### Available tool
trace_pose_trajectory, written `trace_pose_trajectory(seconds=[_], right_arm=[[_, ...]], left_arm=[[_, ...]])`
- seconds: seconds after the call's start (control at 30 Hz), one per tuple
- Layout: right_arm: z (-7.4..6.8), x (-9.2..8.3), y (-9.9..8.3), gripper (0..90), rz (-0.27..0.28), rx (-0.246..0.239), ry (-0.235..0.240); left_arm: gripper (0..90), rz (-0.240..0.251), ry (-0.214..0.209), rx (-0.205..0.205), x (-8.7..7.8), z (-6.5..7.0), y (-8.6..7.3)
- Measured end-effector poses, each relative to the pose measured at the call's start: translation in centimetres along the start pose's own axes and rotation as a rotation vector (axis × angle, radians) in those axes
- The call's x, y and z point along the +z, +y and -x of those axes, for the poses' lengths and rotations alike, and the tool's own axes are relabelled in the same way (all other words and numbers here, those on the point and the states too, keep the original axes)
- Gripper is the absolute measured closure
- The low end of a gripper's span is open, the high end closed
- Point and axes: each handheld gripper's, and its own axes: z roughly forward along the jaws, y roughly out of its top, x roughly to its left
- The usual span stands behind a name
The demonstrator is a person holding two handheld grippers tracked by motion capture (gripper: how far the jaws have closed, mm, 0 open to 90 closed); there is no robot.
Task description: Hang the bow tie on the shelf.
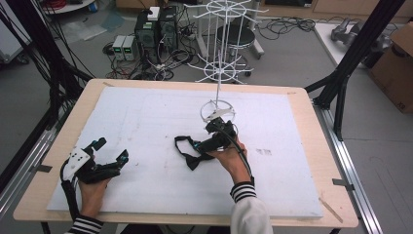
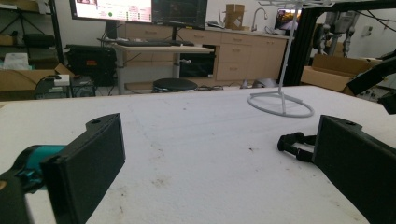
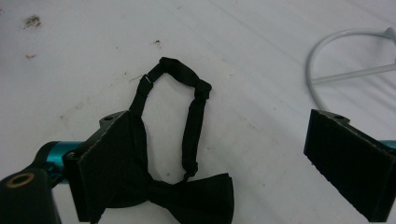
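Between and just beyond the jaws of the right gripper (image 3: 233, 163), a black fabric bow tie with a looped neck strap (image 3: 187, 196) lies flat on the white-covered wooden desk (image 1: 146, 122). In the right gripper view its bow sits low, partly hidden behind the near jaw, and the strap loop runs away from the jaws, so the long axis lies roughly along the gripper's line of sight. The right jaws stand wide apart and hold nothing; whether the near jaw touches the bow cannot be told. A white wire display stand with a ring base (image 1: 217, 111) stands just past the far jaw.

The left gripper (image 1: 104, 153) rests well apart from the tie, near the desk's edge. Its jaws are also wide open and empty, above bare desk surface; the strap end shows beside its far jaw in the left gripper view.

Judgement: the right hand is much the nearer, and closing across the bow or the strap appears the likely move.
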Motion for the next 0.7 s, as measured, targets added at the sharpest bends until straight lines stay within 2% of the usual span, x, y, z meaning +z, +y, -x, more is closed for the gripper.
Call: trace_pose_trajectory(seconds=[0.1, 0.17, 0.37, 0.43, 0.47, 0.57, 0.7], right_arm=[[-0.1, 0.8, 0.1, 7.9, -0.025, -0.002, 0.003], [-0.2, 1.2, 0.0, 17.2, -0.044, 0.004, 0.012], [-0.4, 2.3, 0.0, 19.5, -0.088, 0.015, 0.029], [-0.5, 2.6, 0.0, 24.1, -0.110, 0.018, 0.035], [-0.5, 2.6, 0.0, 24.1, -0.110, 0.018, 0.035], [-0.6, 3.2, 0.0, 31.5, -0.128, 0.021, 0.044], [-0.6, 3.6, 0.1, 34.2, -0.140, 0.040, 0.049]], left_arm=[[2.9, 0.000, 0.000, 0.000, 0.0, 0.0, 0.0], [2.9, -0.002, -0.001, 0.001, 0.0, 0.0, 0.0], [2.9, 0.004, -0.002, -0.006, 0.0, 0.0, 0.0], [2.8, 0.004, -0.002, -0.007, 0.0, 0.0, 0.0], [2.8, 0.004, -0.002, -0.007, 0.0, 0.0, 0.0], [2.8, 0.003, -0.004, -0.007, 0.0, 0.0, 0.0], [2.8, 0.006, -0.004, -0.007, 0.0, -0.1, 0.0]])
